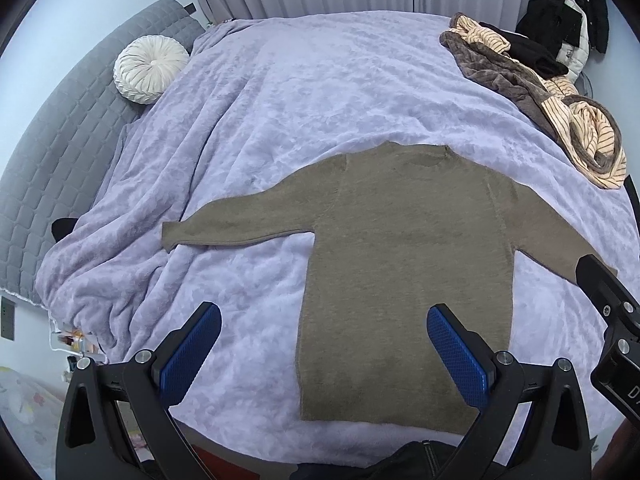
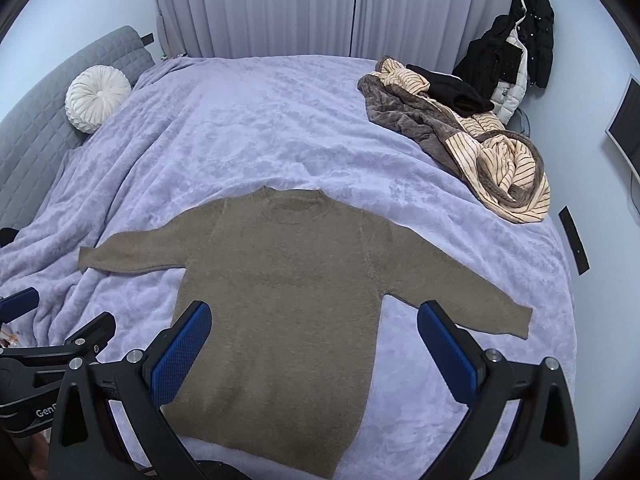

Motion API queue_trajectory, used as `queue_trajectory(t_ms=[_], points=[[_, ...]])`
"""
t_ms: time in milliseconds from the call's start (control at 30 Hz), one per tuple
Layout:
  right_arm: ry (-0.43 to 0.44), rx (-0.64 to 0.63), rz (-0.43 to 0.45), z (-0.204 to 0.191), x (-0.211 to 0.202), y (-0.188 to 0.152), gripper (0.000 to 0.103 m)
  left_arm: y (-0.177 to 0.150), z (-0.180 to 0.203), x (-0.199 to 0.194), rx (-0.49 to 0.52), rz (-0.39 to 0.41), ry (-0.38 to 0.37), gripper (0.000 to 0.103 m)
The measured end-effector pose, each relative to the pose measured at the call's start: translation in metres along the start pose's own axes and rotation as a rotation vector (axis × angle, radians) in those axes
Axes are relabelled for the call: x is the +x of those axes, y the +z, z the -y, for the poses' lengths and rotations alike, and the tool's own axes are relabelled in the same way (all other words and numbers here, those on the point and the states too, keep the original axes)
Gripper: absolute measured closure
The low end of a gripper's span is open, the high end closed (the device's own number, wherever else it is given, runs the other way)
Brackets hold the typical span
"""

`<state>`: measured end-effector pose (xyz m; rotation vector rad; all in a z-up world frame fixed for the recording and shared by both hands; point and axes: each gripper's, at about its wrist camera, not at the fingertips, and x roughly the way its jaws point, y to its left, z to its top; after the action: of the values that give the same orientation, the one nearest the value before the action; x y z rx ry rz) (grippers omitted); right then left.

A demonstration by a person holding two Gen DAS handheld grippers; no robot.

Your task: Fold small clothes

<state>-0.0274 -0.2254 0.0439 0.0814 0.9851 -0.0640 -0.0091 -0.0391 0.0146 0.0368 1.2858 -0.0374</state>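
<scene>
An olive-brown sweater (image 1: pixel 404 264) lies flat on the lavender blanket (image 1: pixel 304 92), neck away from me, both sleeves spread out sideways. It also shows in the right wrist view (image 2: pixel 280 300). My left gripper (image 1: pixel 324 320) is open and empty, hovering above the sweater's lower left edge. My right gripper (image 2: pixel 314 320) is open and empty, hovering above the sweater's lower body. The right gripper's body shows at the right edge of the left wrist view (image 1: pixel 612 312).
A pile of striped, brown and black clothes (image 2: pixel 460 132) lies at the far right of the bed. A round white cushion (image 2: pixel 98 98) leans on the grey headboard (image 2: pixel 44 120) at left. Curtains (image 2: pixel 320 4) hang behind. Dark coats (image 2: pixel 516 48) hang at the right.
</scene>
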Motion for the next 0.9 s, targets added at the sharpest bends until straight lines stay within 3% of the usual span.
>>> queue_trajectory(t_ms=[300,633,900], points=[[0.011,0.021,0.018,0.028,0.016,0.004,0.001,0.009,0.02,0.002,0.027,0.026,0.054,0.0],[0.014,0.034,0.012,0.052,0.035,0.004,0.001,0.023,0.06,0.025,0.088,-0.097,0.082,0.0],[-0.014,0.097,-0.027,0.093,0.063,0.0,0.001,0.037,0.096,0.043,0.129,-0.101,0.083,0.0]])
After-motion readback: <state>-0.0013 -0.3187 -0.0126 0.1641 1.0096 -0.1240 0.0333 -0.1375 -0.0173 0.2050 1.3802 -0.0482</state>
